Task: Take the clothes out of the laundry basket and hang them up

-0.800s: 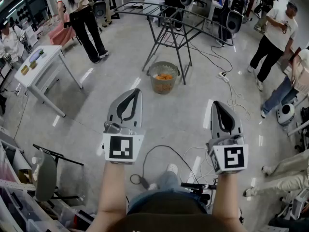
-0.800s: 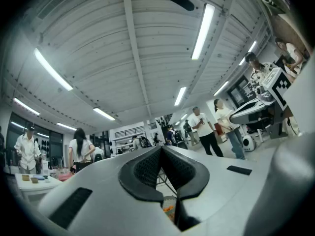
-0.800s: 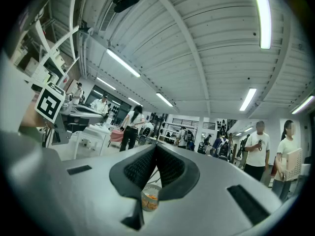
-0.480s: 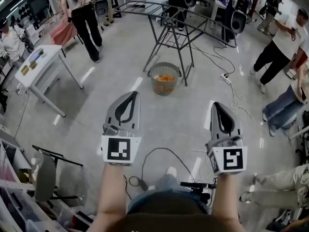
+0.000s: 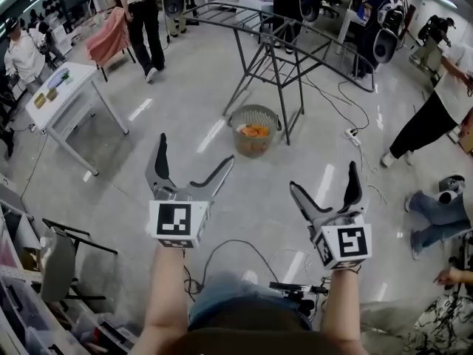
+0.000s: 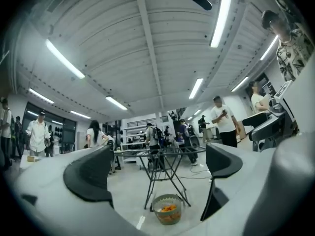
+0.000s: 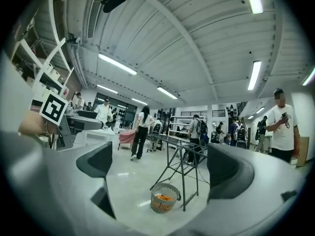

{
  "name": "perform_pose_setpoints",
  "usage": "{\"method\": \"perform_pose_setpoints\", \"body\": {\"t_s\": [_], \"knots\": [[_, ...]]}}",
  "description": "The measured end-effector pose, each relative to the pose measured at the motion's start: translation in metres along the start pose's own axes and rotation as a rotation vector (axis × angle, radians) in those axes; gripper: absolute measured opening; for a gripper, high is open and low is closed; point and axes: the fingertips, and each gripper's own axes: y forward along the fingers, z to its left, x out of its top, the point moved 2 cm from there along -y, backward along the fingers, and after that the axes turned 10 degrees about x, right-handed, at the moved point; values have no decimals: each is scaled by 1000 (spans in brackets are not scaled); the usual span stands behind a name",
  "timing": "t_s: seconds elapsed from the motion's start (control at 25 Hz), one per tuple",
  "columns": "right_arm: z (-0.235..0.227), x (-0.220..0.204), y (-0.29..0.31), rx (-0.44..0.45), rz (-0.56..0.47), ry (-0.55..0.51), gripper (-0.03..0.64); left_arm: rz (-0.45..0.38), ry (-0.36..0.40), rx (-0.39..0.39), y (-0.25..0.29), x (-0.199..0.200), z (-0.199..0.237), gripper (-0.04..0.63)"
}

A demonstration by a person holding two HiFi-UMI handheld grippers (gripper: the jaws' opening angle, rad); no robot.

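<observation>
While both grippers hang over open floor, neither has hold of anything. Left gripper (image 5: 196, 151): jaws spread wide, only the room shows between them in its own view. Right gripper (image 5: 323, 176): same, jaws wide apart, empty.

Both sit well short of the basket (image 5: 241, 118), on the person's side of it. The left gripper is off to its near-left and the right gripper to its near-right. In each gripper view the basket shows low between the jaws, far off.

Basket stands upright on the floor with orange clothes (image 5: 255, 131) inside, piled below the rim. Rack (image 5: 275, 54) stands just behind the basket, with one leg coming down right beside it on the right.

White tabletop (image 5: 63, 98) is well left of the basket and carries a few small items I can't identify. Power strip (image 5: 352, 134) with its cable lies on the floor right of the basket. People stand beyond the rack and off to the basket's right.
</observation>
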Motion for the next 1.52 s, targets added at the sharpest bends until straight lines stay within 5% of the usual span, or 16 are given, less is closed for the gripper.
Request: {"method": "perform_pose_setpoints", "body": {"t_s": [0.48, 1.08, 1.52], "knots": [[-57, -25, 88, -17, 4, -13, 572, 31, 53, -10, 107, -40, 14, 568], [-123, -38, 332, -200, 79, 24, 571, 38, 75, -191, 374, -106, 116, 568], [-153, -49, 399, -299, 143, 53, 569, 55, 48, -190, 465, -137, 158, 568]]}}
